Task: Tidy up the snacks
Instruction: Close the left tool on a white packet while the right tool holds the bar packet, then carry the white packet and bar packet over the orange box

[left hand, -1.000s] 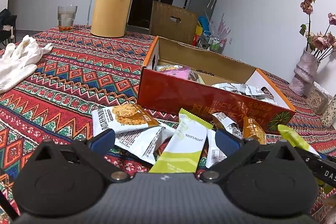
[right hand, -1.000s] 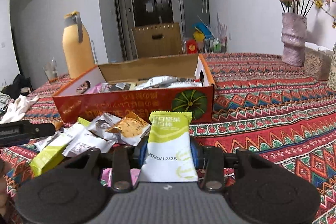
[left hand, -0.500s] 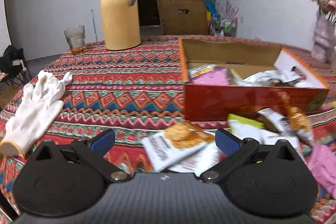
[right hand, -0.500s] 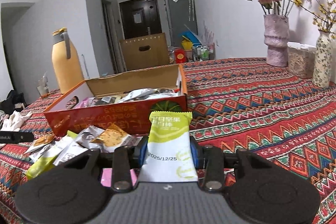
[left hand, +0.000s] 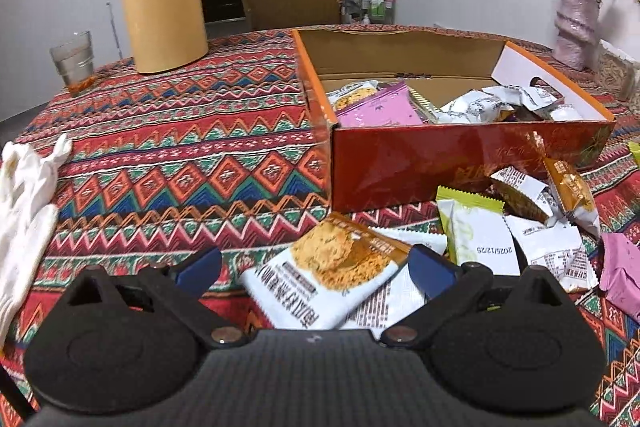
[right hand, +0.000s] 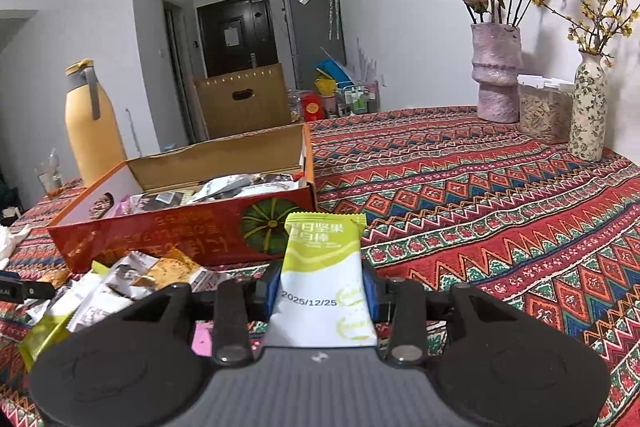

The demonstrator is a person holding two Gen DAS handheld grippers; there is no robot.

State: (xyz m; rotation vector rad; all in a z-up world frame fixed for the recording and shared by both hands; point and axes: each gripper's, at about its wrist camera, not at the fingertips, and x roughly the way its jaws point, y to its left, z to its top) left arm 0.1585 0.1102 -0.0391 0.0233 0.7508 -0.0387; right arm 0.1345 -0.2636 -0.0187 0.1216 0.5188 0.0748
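Gloves, white and limp, that lay far to the left a second ago now sit at the left edge of the left wrist view (left hand: 24, 211), and the red carton (left hand: 460, 163), then dead ahead of the left gripper (left hand: 316, 267), now stands ahead and to its right. Its jaws have just been closing a little yet stand wide; between them, untouched, lies a glossy white packet picturing a golden cracker (left hand: 332, 271), on top of other wrappers. Right of it lies a green-and-white sachet stamped "2025/12/25" upside down (left hand: 476, 235), then a pink pouch (left hand: 622, 271).

The right gripper (right hand: 322, 291) has its blue pads clamped as before on the sides of a smooth lime-and-white snack bar (right hand: 324, 275), upright, dated "2025/12/25" under Chinese characters. Ahead and left of it the open cardboard carton (right hand: 180, 235), printed with a green pumpkin and gold script, holds crinkled foil packets. More loose packets (right hand: 120, 283) lie left of this gripper on the zigzag woven cloth over the worktop (right hand: 500, 227).
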